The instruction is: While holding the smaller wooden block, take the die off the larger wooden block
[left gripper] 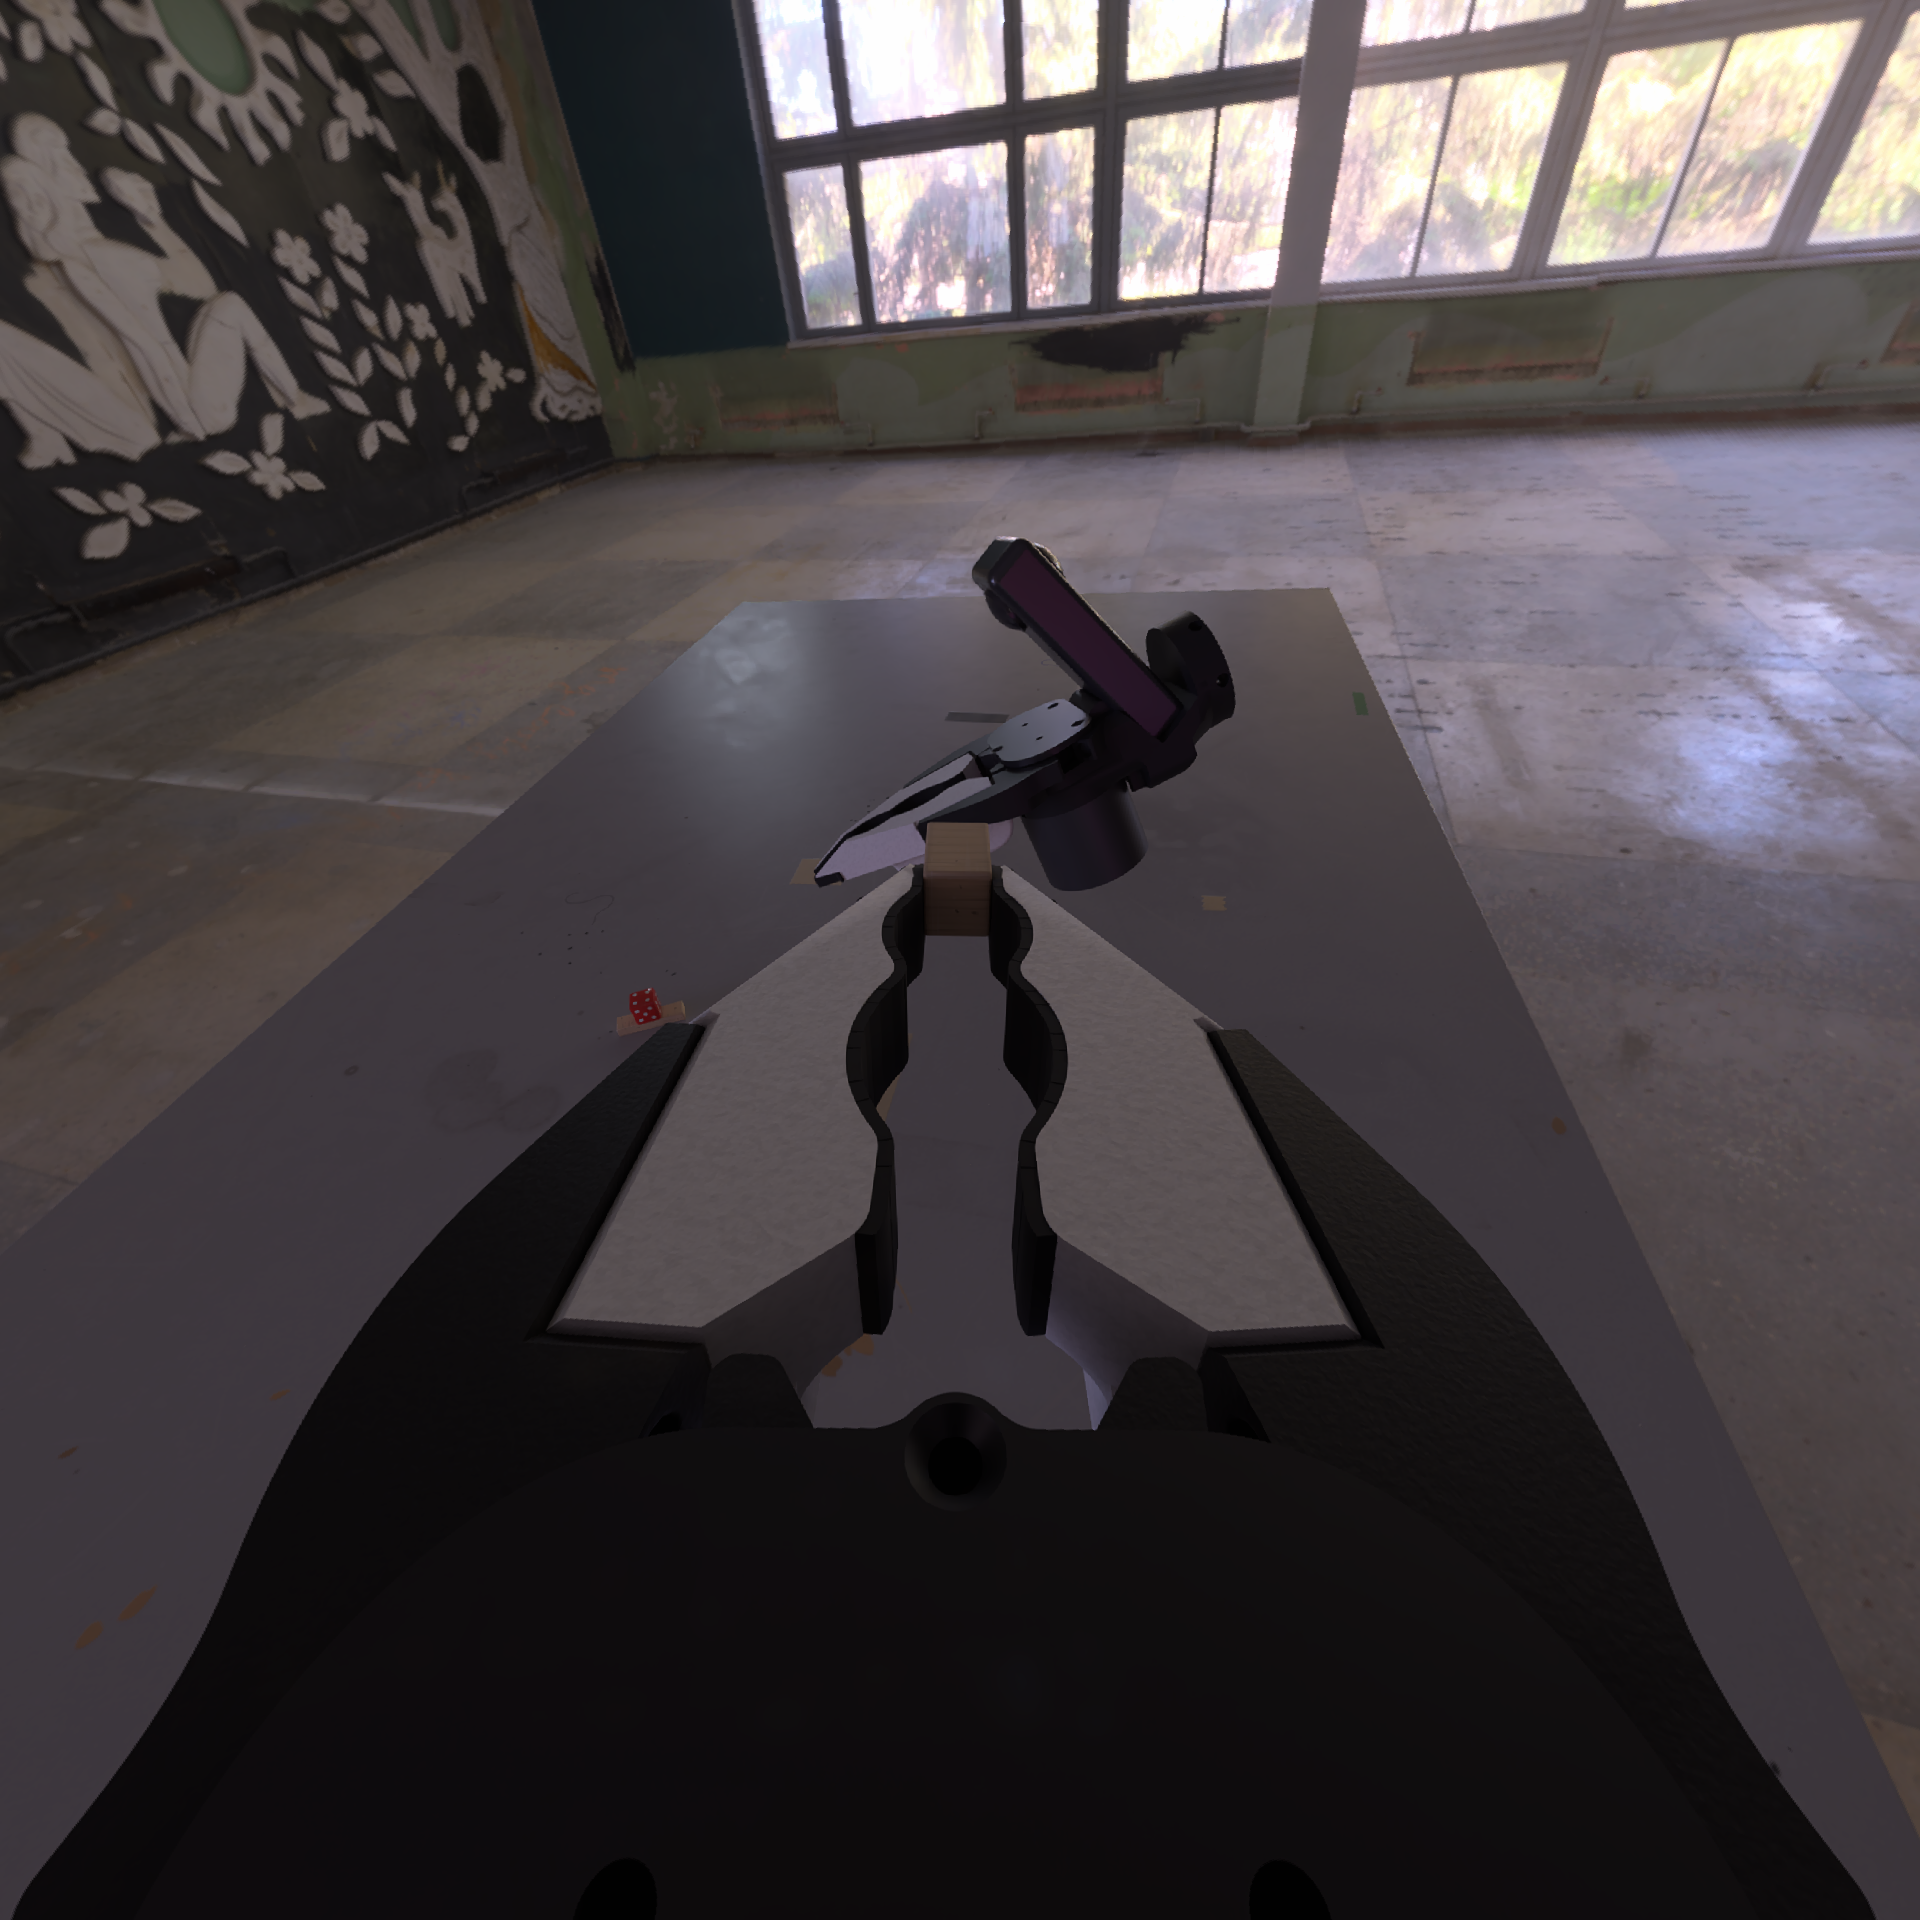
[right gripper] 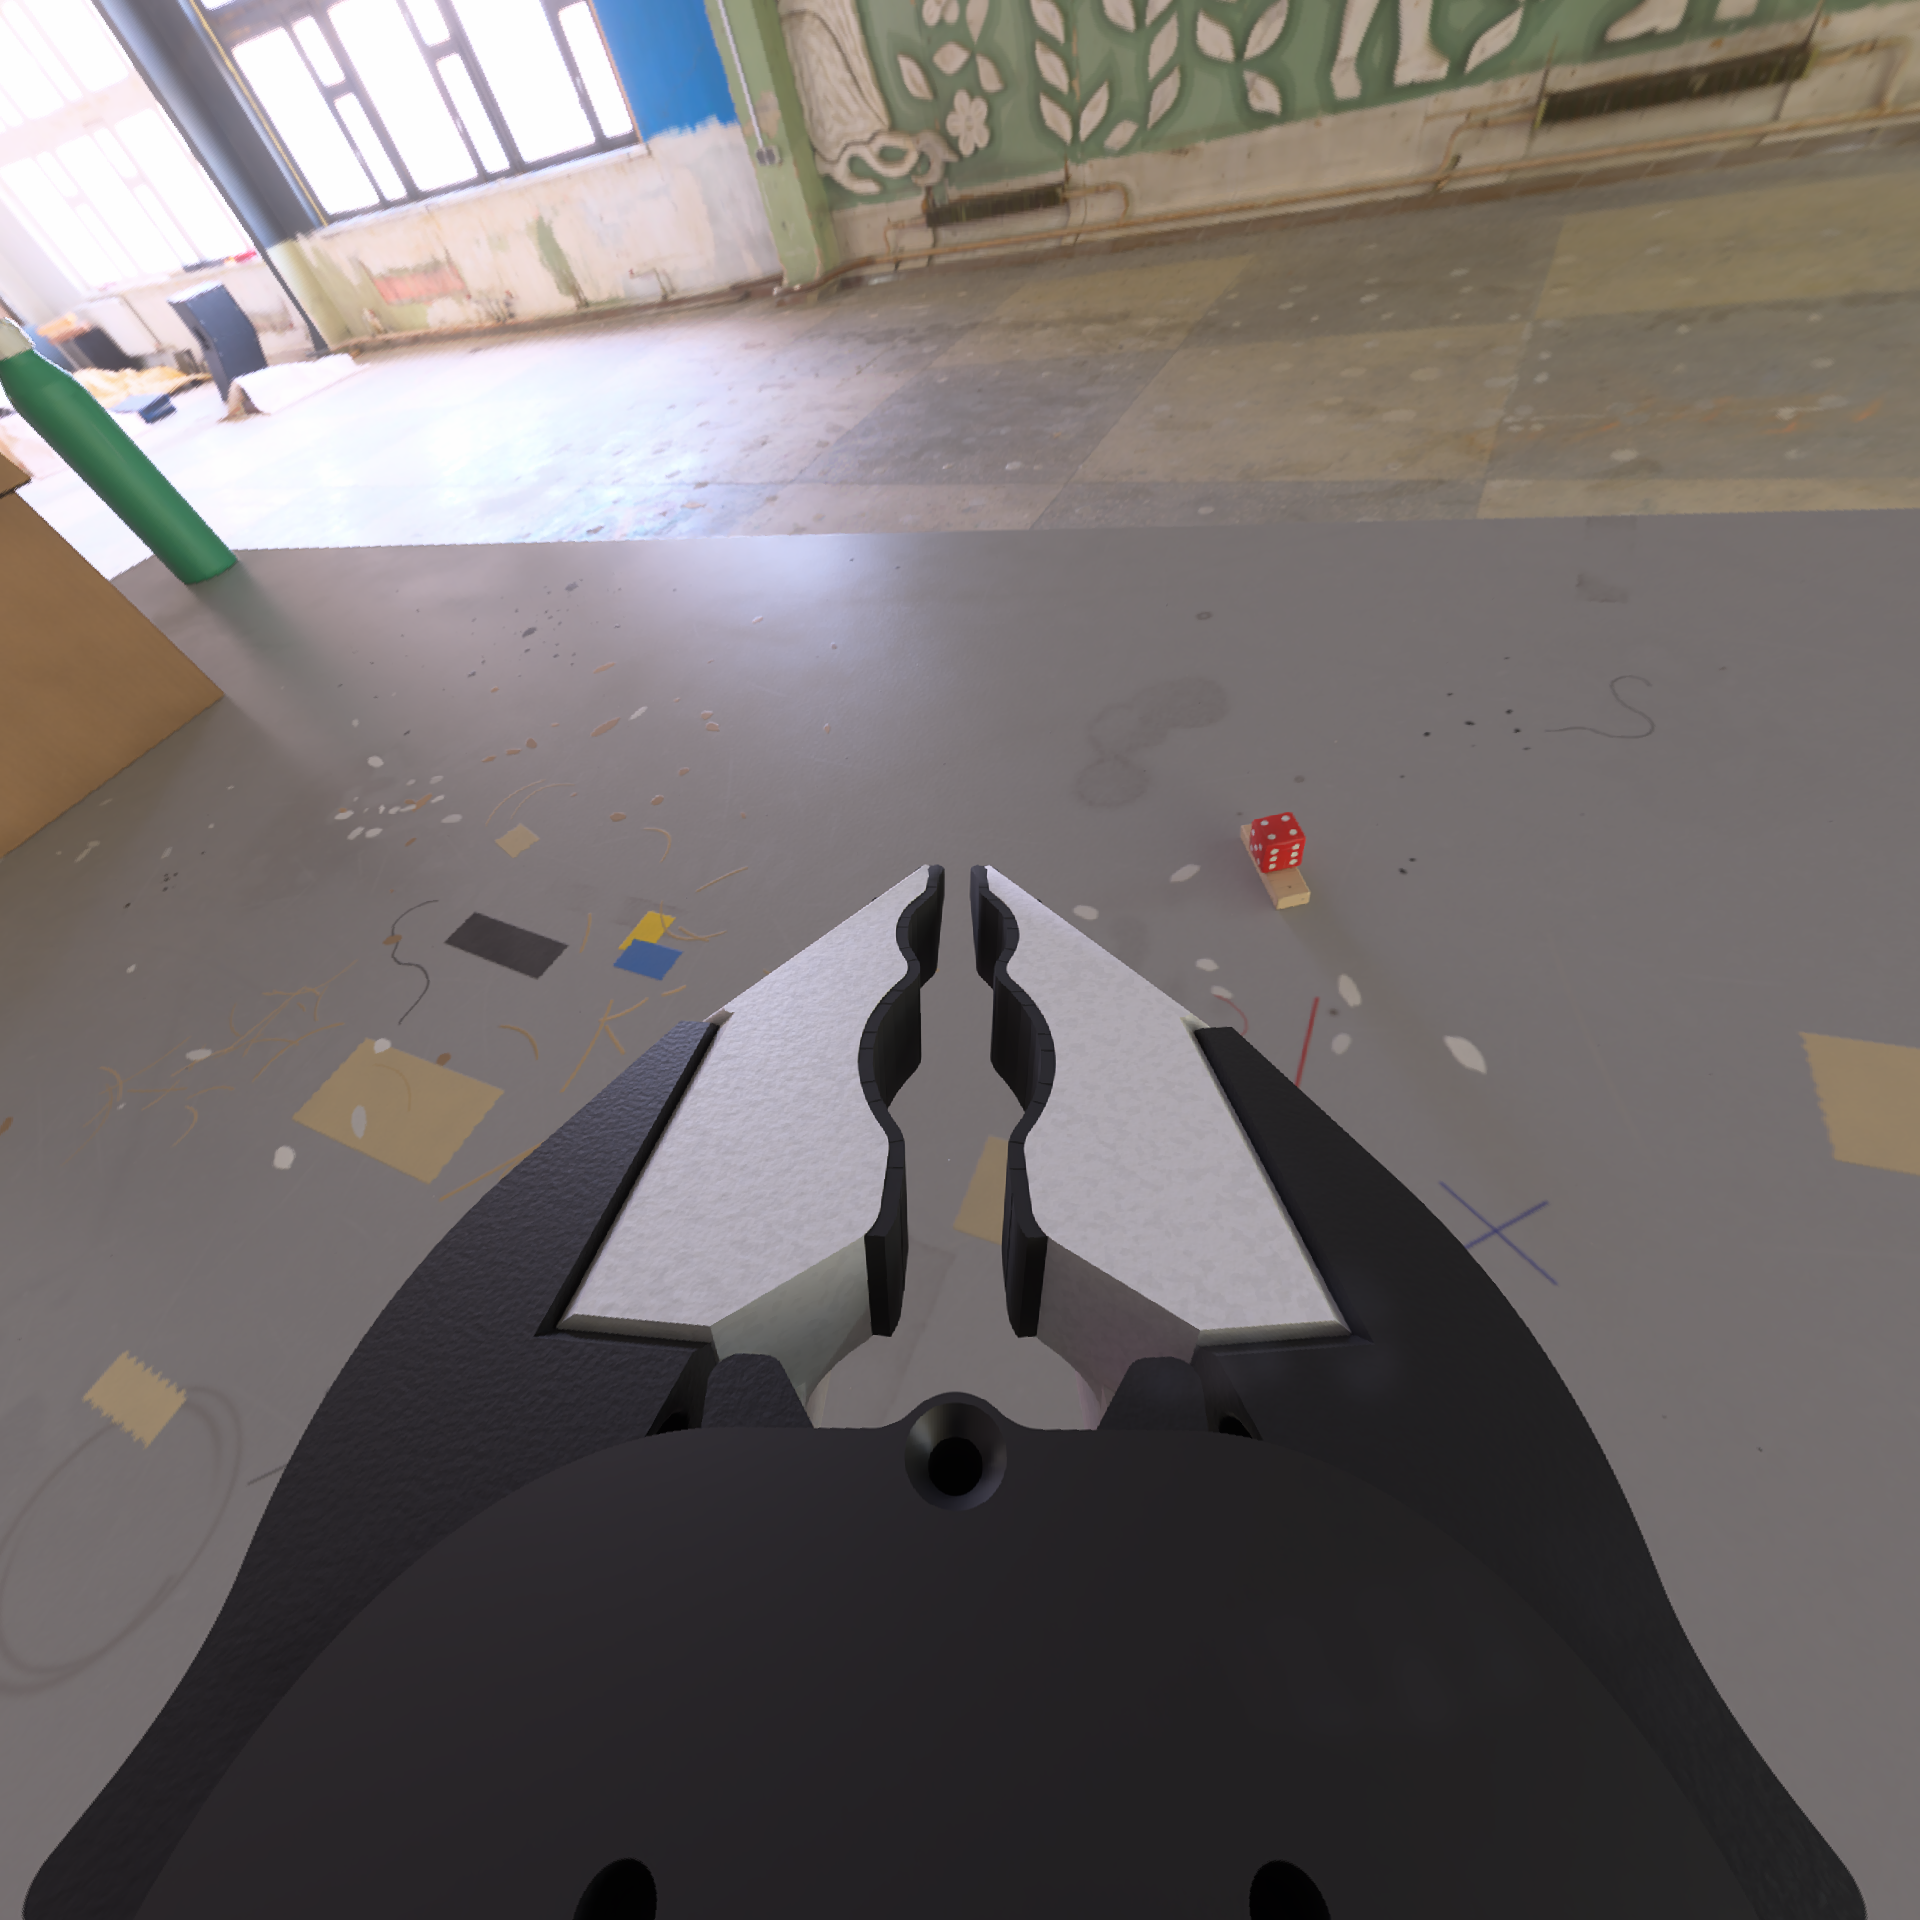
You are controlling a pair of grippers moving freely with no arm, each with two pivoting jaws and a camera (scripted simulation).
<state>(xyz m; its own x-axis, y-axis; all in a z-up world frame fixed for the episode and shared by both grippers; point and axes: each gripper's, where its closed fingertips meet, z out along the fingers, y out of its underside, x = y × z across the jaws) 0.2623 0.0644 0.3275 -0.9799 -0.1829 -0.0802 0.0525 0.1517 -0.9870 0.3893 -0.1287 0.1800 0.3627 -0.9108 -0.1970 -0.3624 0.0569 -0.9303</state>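
Since the die (right gripper: 1277, 842) is a small red hard-edged cube with white pips, I'd judge it light, rigid and not fragile, but smooth-faced, so an off-centre pinch could squirt it out. It sits on the far end of the larger wooden block (right gripper: 1282, 881), a thin flat pale slab lying on the grey table (right gripper: 1039, 644). In the right wrist view that pair is at about 1 o'clock from the fingertips, well apart; in the left wrist view, die (left gripper: 643, 1005) and slab (left gripper: 655, 1020) are at about 10 o'clock from the tips.

Grip advice: take two opposite vertical faces, mid-height or higher, pads flat and square to the faces. The slab looks thin and light, so dragging sideways would likely shift it; lift straight up.

Right gripper (right gripper: 957, 873) is nearly closed with only a slim gap at the tips and nothing between them; it must widen before the approach. It also shows in the left view (left gripper: 831, 871), tilted down toward the table.

Left gripper (left gripper: 956, 902) is clamped on the smaller wooden block (left gripper: 957, 885), a pale cube pinched at the fingertips, clear of the table. Wood looks stiff and grippy enough.

Periphery, right view: green bottle (right gripper: 104, 468) and cardboard box (right gripper: 73, 675) at about 10 o'clock, well clear of the path.
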